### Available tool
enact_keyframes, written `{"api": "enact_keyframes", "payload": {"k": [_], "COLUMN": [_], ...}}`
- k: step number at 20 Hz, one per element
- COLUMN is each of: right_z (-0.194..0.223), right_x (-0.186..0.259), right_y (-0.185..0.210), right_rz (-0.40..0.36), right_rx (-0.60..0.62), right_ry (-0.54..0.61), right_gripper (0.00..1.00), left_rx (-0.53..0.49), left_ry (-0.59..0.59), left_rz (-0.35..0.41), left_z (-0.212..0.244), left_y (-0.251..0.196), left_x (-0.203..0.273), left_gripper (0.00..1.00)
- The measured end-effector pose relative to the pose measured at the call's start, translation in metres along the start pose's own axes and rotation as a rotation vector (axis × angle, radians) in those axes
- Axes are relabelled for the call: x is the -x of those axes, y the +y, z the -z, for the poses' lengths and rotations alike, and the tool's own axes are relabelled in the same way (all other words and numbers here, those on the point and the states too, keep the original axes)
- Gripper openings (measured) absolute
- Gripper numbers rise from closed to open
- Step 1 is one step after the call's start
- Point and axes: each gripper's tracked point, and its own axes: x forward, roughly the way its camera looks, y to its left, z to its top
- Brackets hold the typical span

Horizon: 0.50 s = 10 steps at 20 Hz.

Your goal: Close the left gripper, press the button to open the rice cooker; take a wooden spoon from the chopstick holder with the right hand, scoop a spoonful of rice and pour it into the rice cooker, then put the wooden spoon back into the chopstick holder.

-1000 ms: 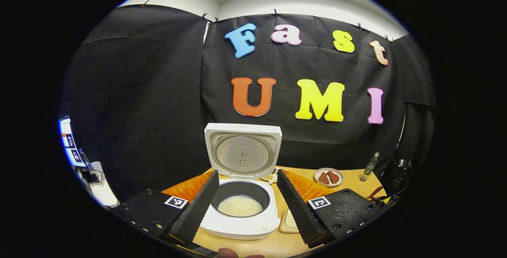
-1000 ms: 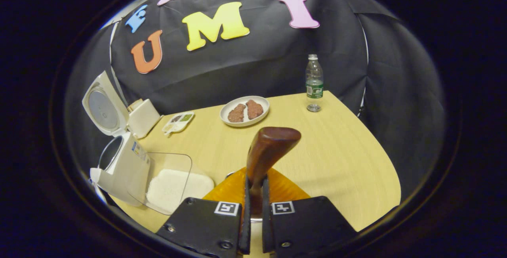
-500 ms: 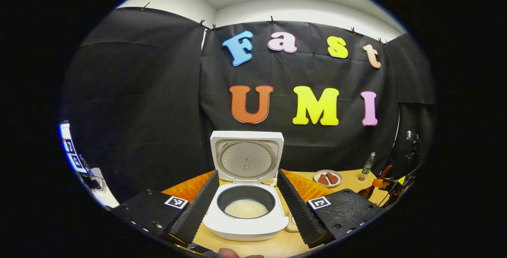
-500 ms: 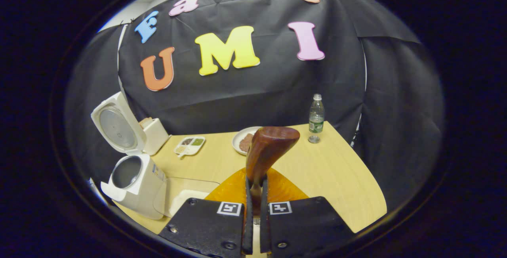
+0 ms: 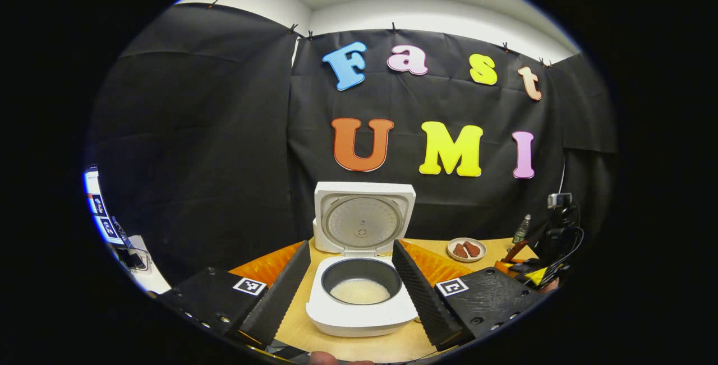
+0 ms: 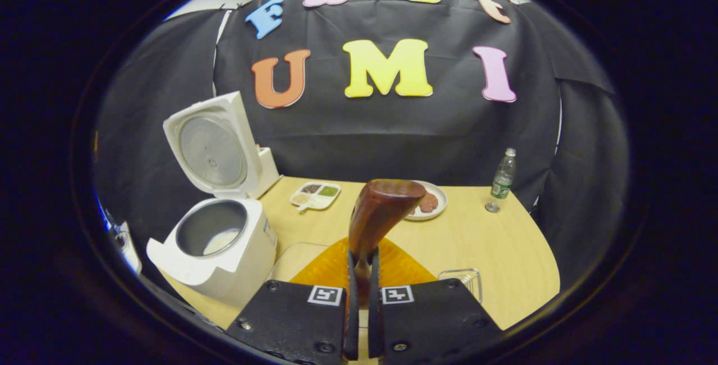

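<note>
The left gripper is spread wide and holds nothing, framing the open rice cooker at 6 o'clock on the bench. The right gripper is clamped on the wooden spoon, with the rice cooker at 9 o'clock.

Black gripper blocks with screws, square black-and-white markers, ribbed jaws, orange wedge panels behind.
</note>
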Motion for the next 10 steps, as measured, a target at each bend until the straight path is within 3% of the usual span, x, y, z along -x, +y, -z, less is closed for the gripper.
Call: {"api": "enact_keyframes", "payload": {"k": [6,10], "right_z": [0.063,0.077], "right_x": [-0.031,-0.038], "right_y": [0.007,0.026], "right_rz": [0.103,0.078], "right_rx": [0.109,0.077], "right_ry": [0.074,0.092], "right_gripper": [0.12,0.12], "left_rx": [0.008,0.013], "left_ry": [0.058,0.093], "left_rz": [0.008,-0.005], "left_z": [0.016,0.026], "left_y": [0.009,0.021], "left_x": [0.003,0.005], "left_gripper": [0.94,0.94]}}
